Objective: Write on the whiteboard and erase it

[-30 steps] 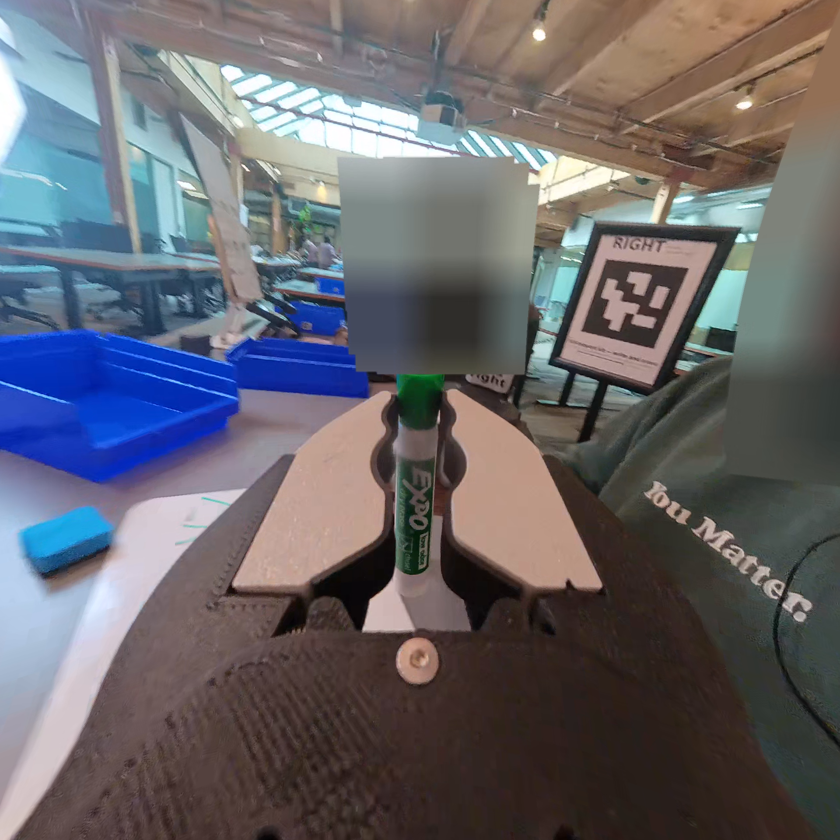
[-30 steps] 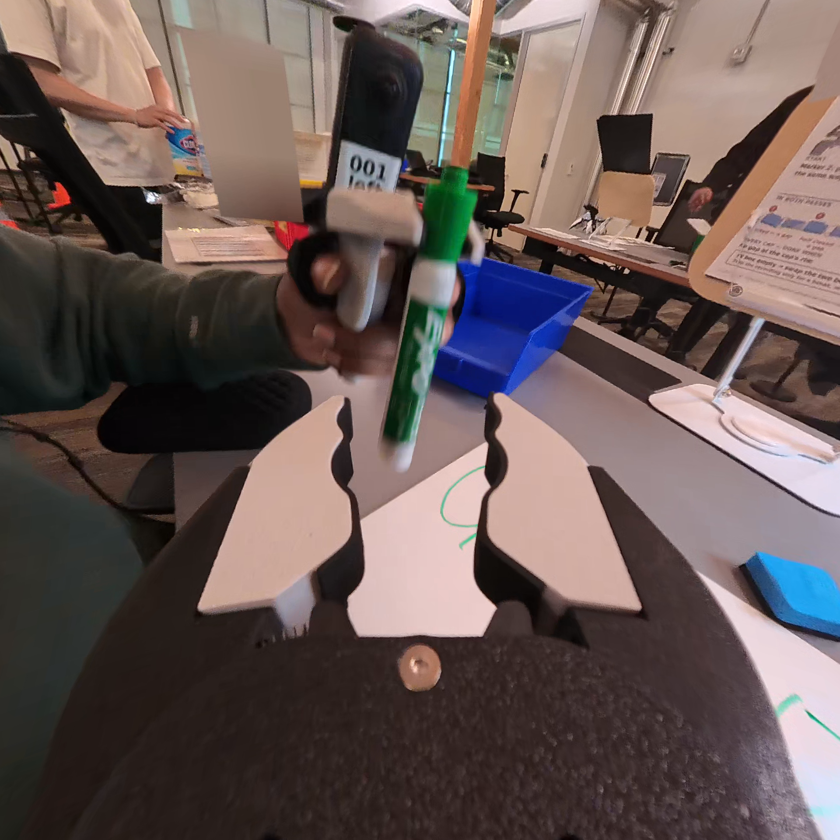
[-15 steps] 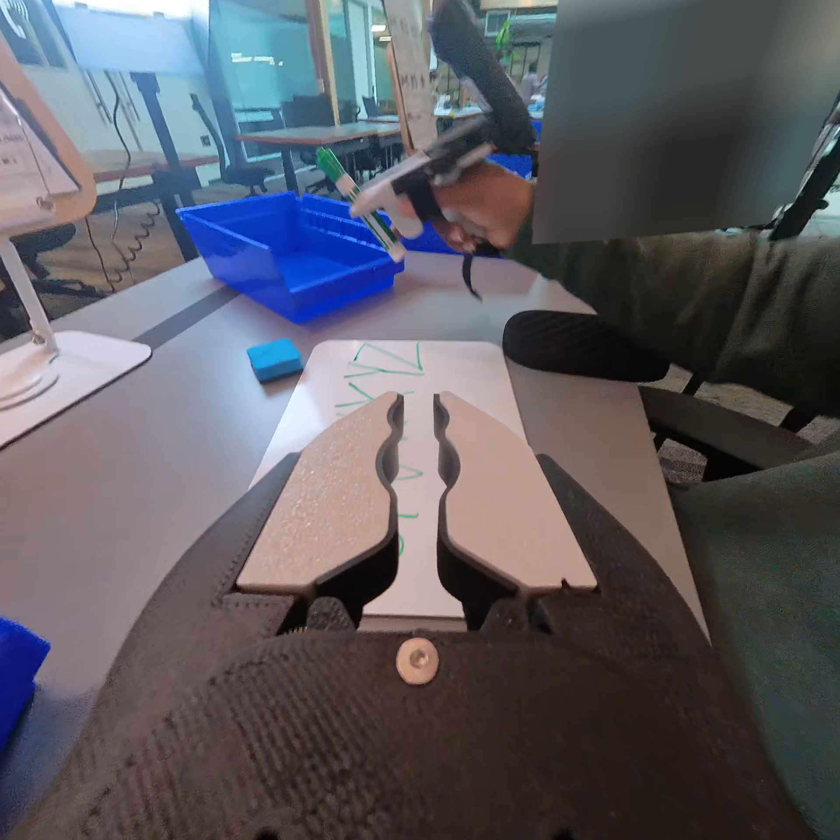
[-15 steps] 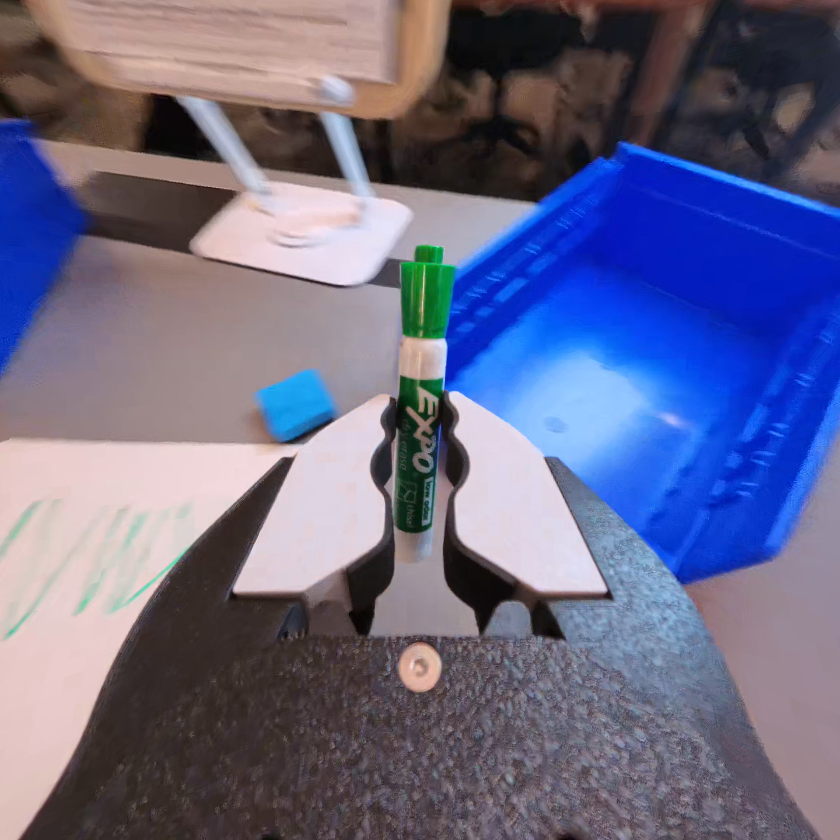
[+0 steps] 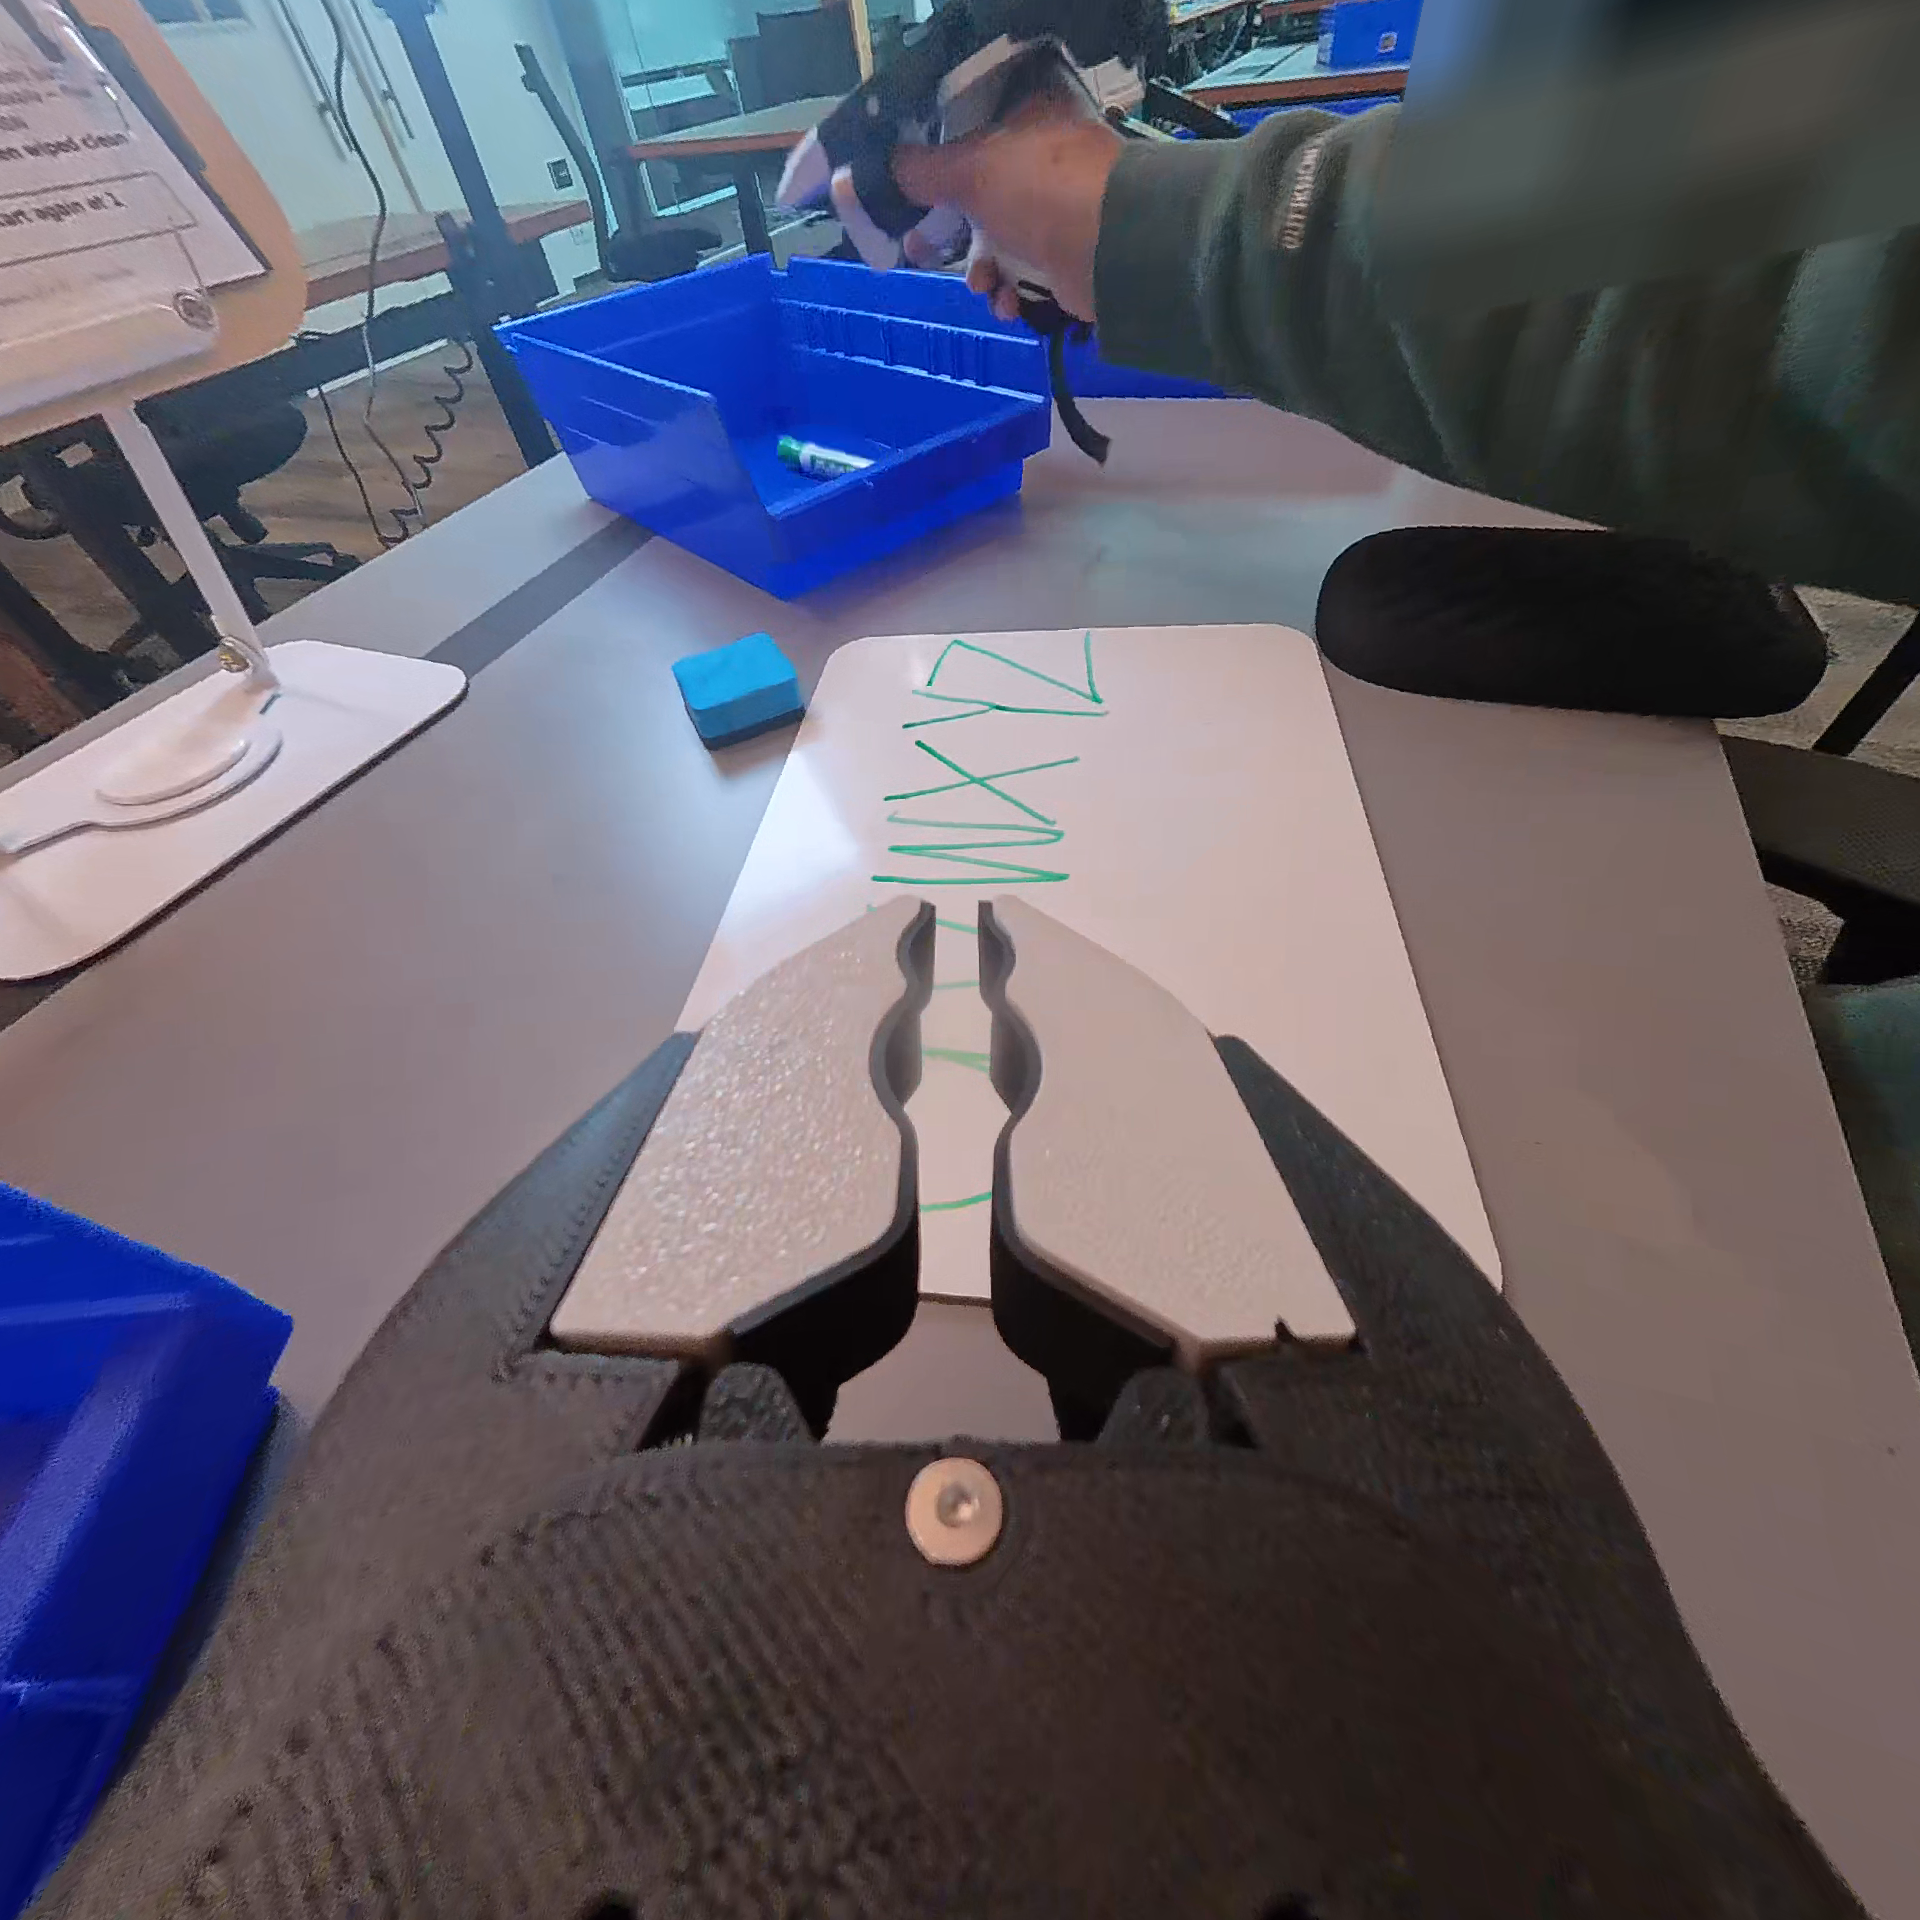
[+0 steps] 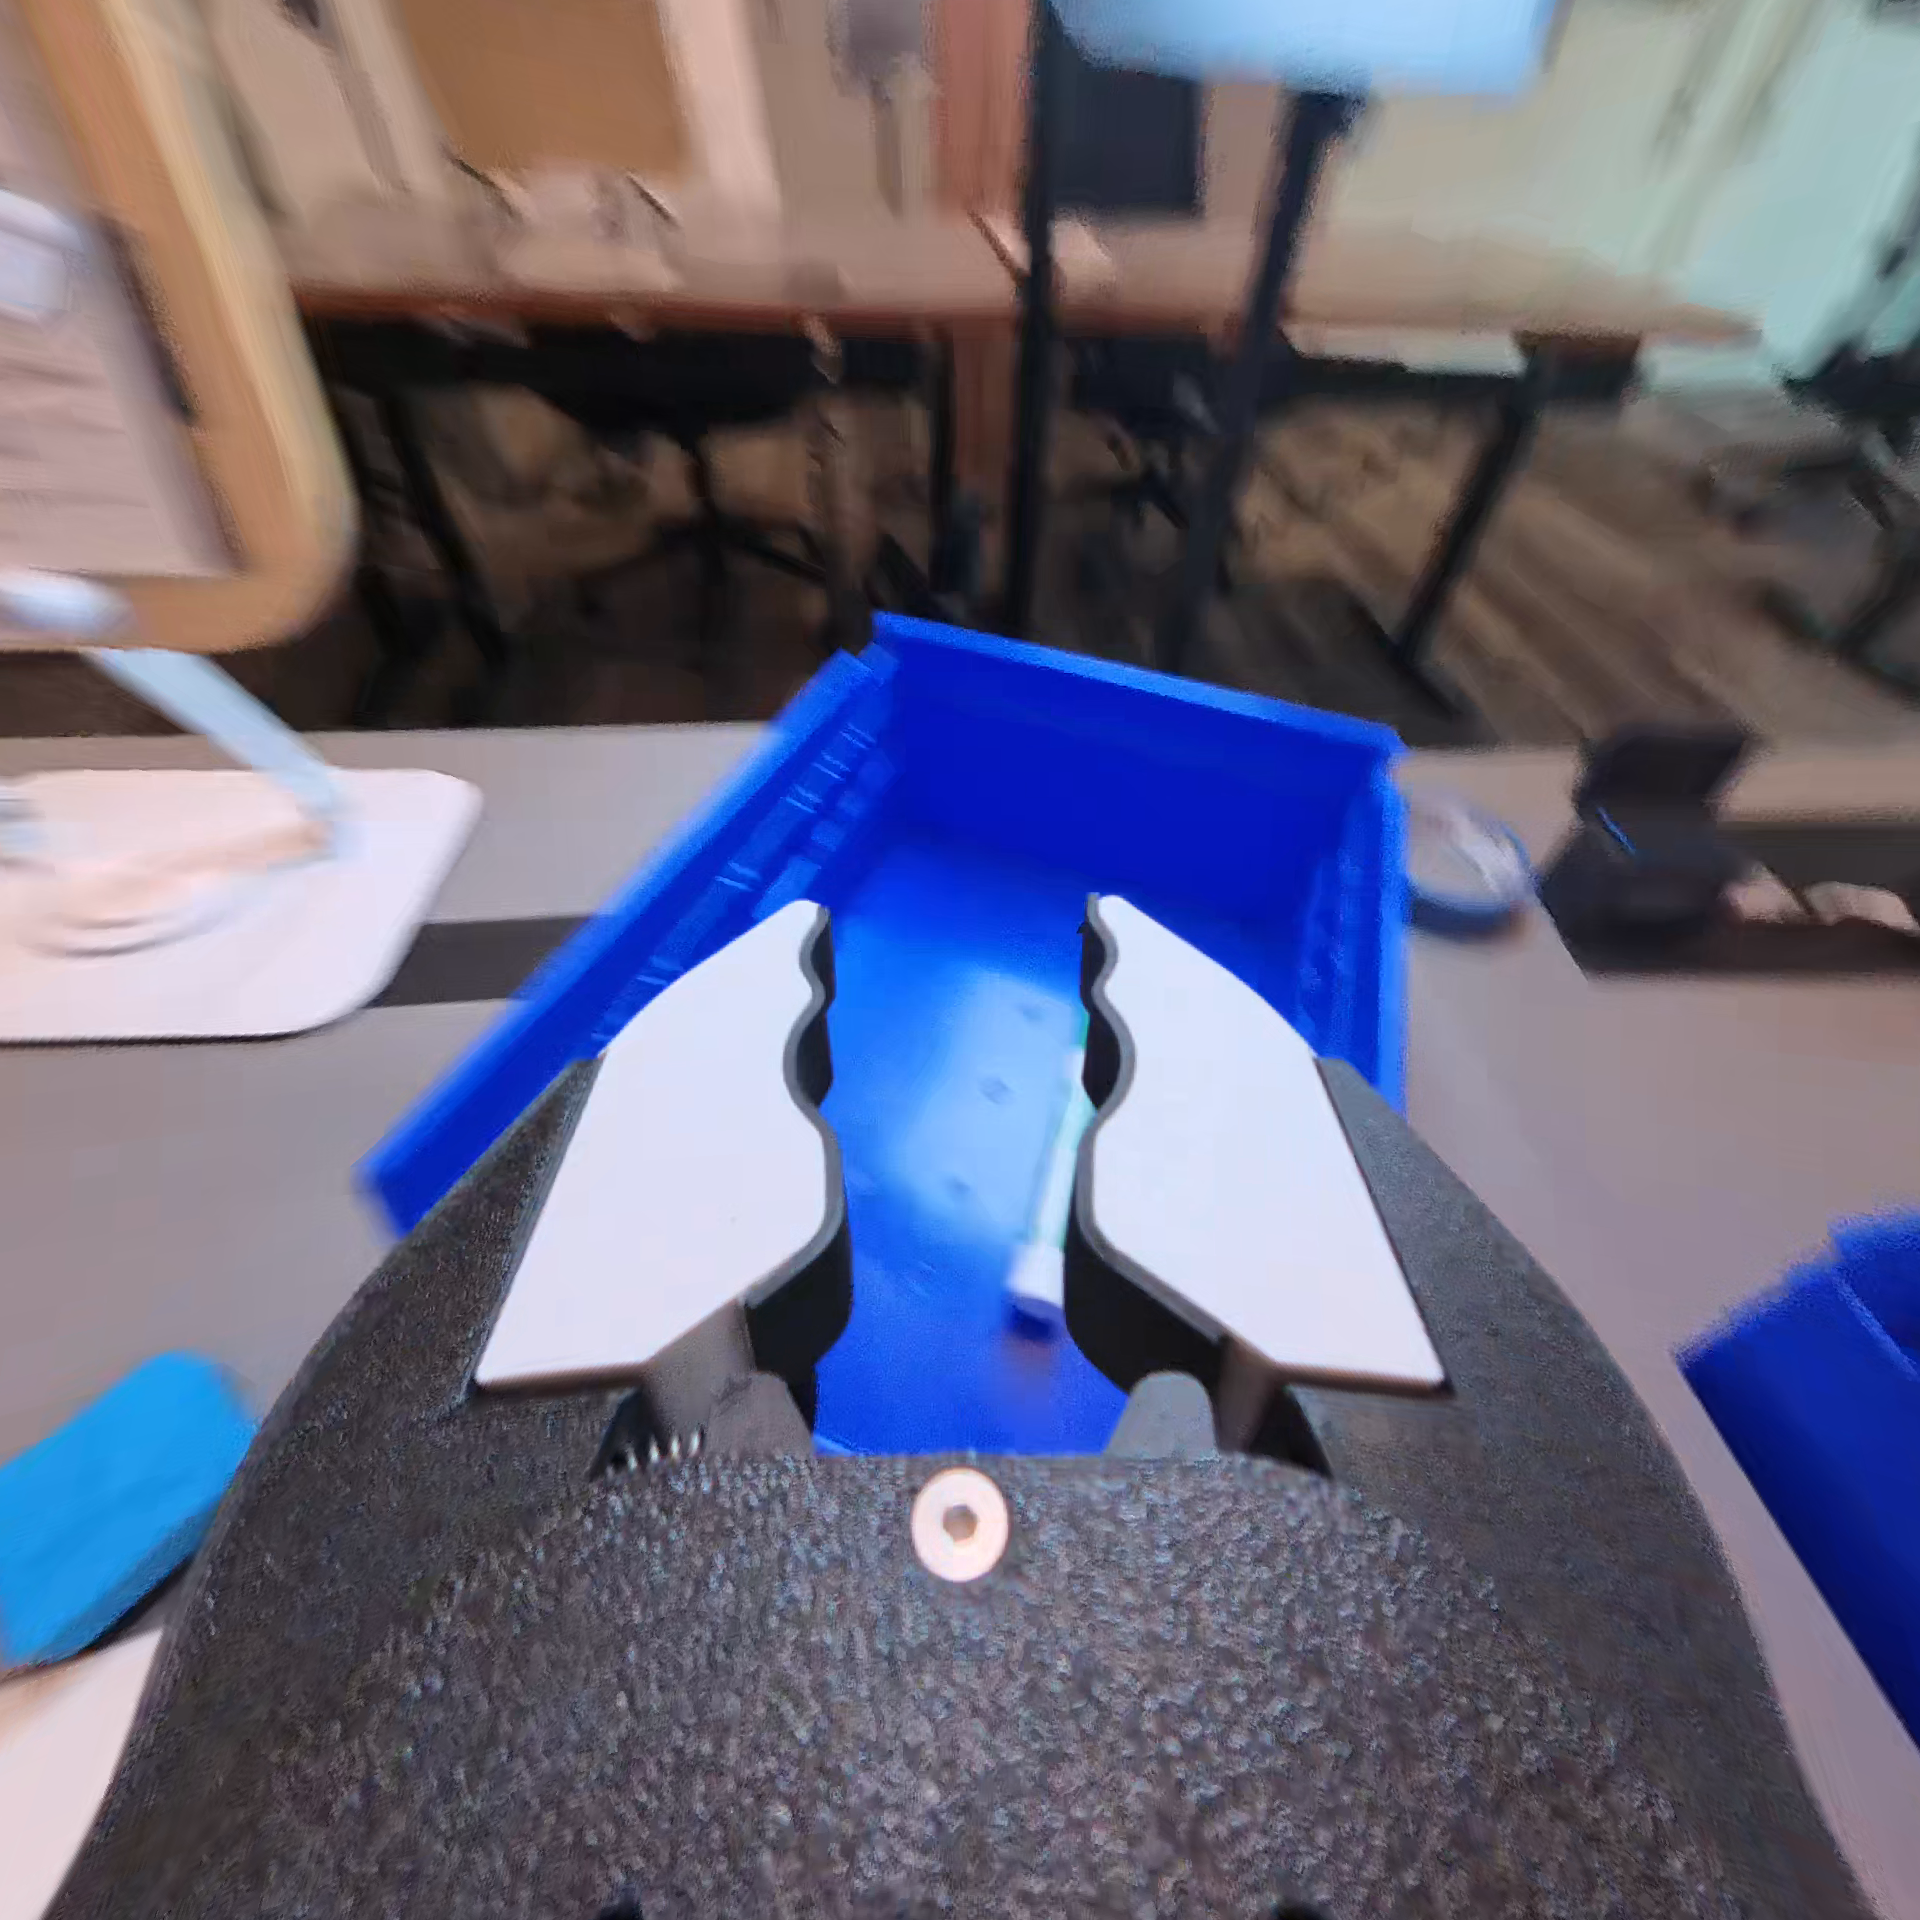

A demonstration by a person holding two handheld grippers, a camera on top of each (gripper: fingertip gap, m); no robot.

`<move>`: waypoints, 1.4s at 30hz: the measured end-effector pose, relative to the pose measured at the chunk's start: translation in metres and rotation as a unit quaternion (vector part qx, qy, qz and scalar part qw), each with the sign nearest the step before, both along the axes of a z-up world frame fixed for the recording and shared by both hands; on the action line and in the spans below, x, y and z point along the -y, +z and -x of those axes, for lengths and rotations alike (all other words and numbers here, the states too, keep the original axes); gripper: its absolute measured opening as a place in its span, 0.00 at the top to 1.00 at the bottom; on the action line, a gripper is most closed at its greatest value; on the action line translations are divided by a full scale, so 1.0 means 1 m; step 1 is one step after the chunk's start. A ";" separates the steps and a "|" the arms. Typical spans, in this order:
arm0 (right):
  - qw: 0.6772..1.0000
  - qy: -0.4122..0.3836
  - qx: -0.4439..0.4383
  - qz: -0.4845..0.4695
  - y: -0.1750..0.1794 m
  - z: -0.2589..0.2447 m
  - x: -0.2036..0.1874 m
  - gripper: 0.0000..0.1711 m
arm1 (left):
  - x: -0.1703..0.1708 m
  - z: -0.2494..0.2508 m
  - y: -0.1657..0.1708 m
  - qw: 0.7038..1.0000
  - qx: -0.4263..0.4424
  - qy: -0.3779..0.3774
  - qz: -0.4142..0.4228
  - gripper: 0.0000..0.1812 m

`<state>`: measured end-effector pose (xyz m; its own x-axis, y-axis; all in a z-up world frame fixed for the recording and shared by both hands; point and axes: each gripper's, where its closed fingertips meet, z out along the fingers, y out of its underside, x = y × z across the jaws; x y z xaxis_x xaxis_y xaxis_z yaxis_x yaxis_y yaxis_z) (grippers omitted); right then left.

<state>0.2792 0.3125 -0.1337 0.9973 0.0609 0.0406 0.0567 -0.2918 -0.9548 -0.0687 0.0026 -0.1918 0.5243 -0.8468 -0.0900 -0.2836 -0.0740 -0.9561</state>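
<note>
My right gripper [image 6: 956,1081] hangs spread over the blue bin [image 5: 665,416], where the green marker [image 5: 826,455] lies on its floor. Beside that bin, the whiteboard [image 5: 1247,935] bears green strokes (eraser [image 5: 738,688] just off its left edge). My left gripper [image 5: 956,1029] hovers above the board, jaws nearly pressed together, pinching nothing.

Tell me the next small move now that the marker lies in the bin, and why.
Probably bring the open right gripper back from over the blue bin toward the blue eraser beside the whiteboard. The green marker lies in the bin, the board bears green writing, the eraser lies untouched, and the left gripper, nearly shut, holds nothing.
</note>
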 end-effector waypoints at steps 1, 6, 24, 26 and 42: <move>0.999 0.044 0.003 -0.032 0.015 0.020 0.007 0.74 | -0.001 0.001 0.001 1.000 0.003 0.002 0.000 0.96; 0.944 0.326 0.048 0.022 -0.005 0.145 0.071 0.73 | -0.004 0.003 0.000 1.000 0.010 0.005 0.007 0.96; 0.861 0.432 0.184 0.196 -0.114 0.218 0.097 0.89 | 0.040 -0.012 -0.082 0.967 -0.200 -0.124 0.100 0.90; 0.853 0.441 0.193 0.203 -0.110 0.212 0.108 0.75 | 0.048 -0.014 -0.086 0.960 -0.223 -0.143 0.093 0.94; 0.780 0.518 0.215 0.276 -0.145 0.217 0.091 0.68 | 0.076 -0.016 -0.098 0.934 -0.257 -0.213 0.126 0.92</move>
